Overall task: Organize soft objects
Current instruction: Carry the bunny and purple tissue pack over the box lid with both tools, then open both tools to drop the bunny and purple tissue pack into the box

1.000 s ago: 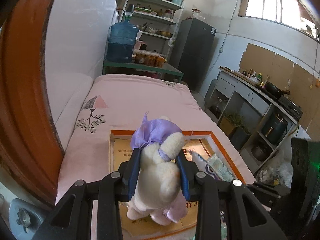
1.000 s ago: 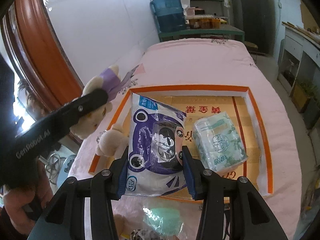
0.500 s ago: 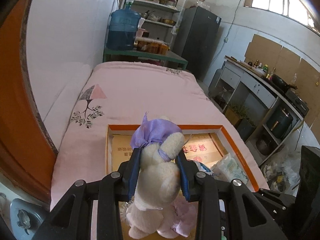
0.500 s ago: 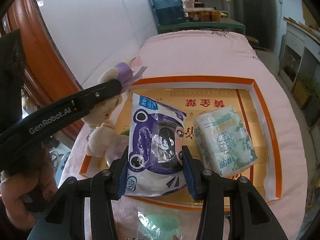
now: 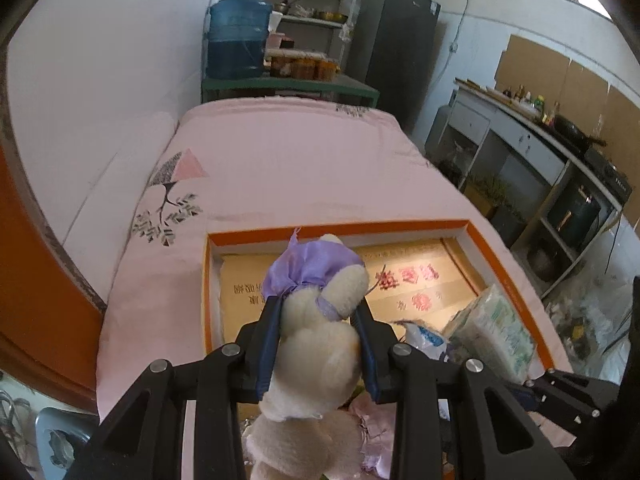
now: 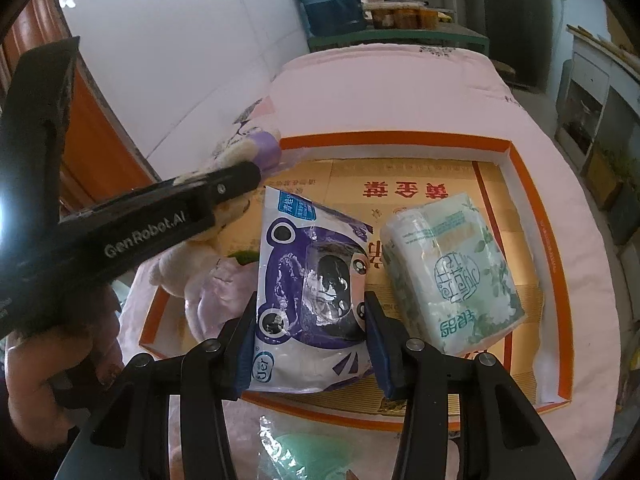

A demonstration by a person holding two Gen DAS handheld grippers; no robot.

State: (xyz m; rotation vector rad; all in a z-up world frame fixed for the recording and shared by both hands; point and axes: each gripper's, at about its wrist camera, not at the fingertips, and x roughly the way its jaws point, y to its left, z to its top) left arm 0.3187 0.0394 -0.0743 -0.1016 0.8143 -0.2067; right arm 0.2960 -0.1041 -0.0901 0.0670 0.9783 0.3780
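My left gripper [image 5: 318,310] is shut on a cream plush toy [image 5: 316,344] with a purple bow and holds it over the left part of the orange-rimmed cardboard tray [image 5: 340,227]. In the right wrist view that toy [image 6: 188,256] hangs by the tray's left edge [image 6: 150,322]. My right gripper [image 6: 310,312] is shut on a purple and white plastic pack [image 6: 312,280] and holds it over the tray's front middle. A green and white tissue pack [image 6: 452,268] lies in the tray on the right; it also shows in the left wrist view [image 5: 496,332].
The tray lies on a pink bed cover [image 5: 288,160] beside a white wall [image 5: 100,80]. A green wrapped item [image 6: 304,452] lies in front of the tray. A blue water jug [image 5: 236,38], shelves and a dark fridge [image 5: 392,48] stand beyond the bed. Kitchen counters [image 5: 540,152] run along the right.
My left gripper has carried the plush toy forward and down, over the tray's left part. My right gripper has kept the purple pack and moved forward over the tray.
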